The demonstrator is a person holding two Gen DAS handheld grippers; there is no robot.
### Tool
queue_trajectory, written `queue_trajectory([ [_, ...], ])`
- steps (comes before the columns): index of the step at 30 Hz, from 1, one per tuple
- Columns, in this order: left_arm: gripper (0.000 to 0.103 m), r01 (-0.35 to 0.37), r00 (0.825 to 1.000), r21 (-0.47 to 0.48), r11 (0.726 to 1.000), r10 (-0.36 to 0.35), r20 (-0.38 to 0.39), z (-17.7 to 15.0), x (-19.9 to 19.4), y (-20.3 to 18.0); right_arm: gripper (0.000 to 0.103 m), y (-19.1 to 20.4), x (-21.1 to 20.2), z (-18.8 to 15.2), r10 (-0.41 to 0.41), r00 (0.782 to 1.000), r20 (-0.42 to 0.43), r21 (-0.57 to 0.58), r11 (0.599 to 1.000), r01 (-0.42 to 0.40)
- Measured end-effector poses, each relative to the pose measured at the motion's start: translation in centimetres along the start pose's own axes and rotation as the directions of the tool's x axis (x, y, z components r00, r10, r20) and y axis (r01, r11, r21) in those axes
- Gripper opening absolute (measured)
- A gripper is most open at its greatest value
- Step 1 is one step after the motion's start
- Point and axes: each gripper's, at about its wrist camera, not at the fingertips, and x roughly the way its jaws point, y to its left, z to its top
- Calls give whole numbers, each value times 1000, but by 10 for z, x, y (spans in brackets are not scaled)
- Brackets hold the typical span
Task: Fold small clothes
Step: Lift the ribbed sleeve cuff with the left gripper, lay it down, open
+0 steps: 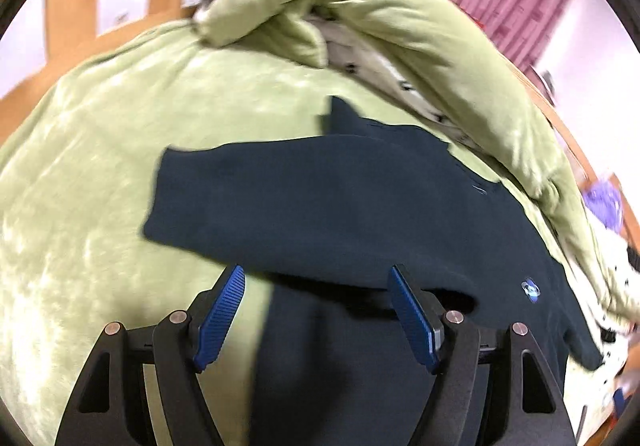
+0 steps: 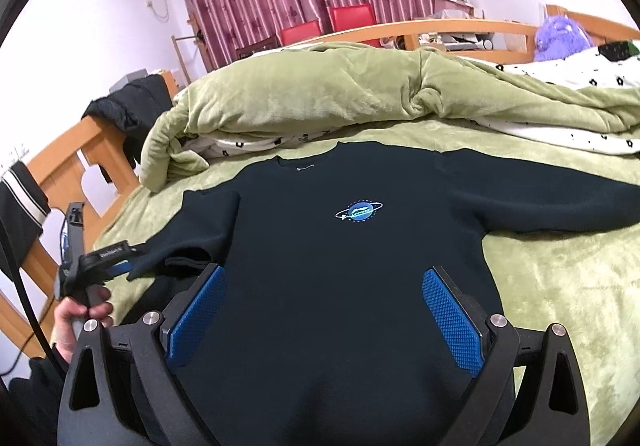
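A dark navy sweatshirt (image 2: 340,266) with a small blue planet logo (image 2: 359,212) lies face up on the green bedspread (image 2: 560,286). Its right sleeve (image 2: 560,201) stretches out to the right. Its left sleeve (image 1: 280,197) lies folded across, as the left wrist view shows. My left gripper (image 1: 316,278) is open just above the sleeve's near edge, holding nothing; it also shows at the left of the right wrist view (image 2: 120,266). My right gripper (image 2: 324,274) is open over the sweatshirt's lower body, empty.
A bunched green quilt (image 2: 320,93) with a white dotted lining lies behind the sweatshirt. The wooden bed frame (image 2: 68,161) runs along the left, with dark clothes (image 2: 132,109) draped on it. A purple plush toy (image 2: 560,33) sits at the far right.
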Motion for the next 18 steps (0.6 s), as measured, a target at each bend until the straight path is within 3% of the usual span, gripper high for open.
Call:
queue_trajectory([
  [11, 71, 48, 996, -168, 985, -60, -66, 2, 37, 70, 97, 23, 28, -11, -63, 998, -31, -82, 995, 61],
  [18, 70, 90, 994, -239, 967, -101, -35, 18, 58, 86, 97, 25, 42, -16, -116, 992, -47, -123, 986, 110],
])
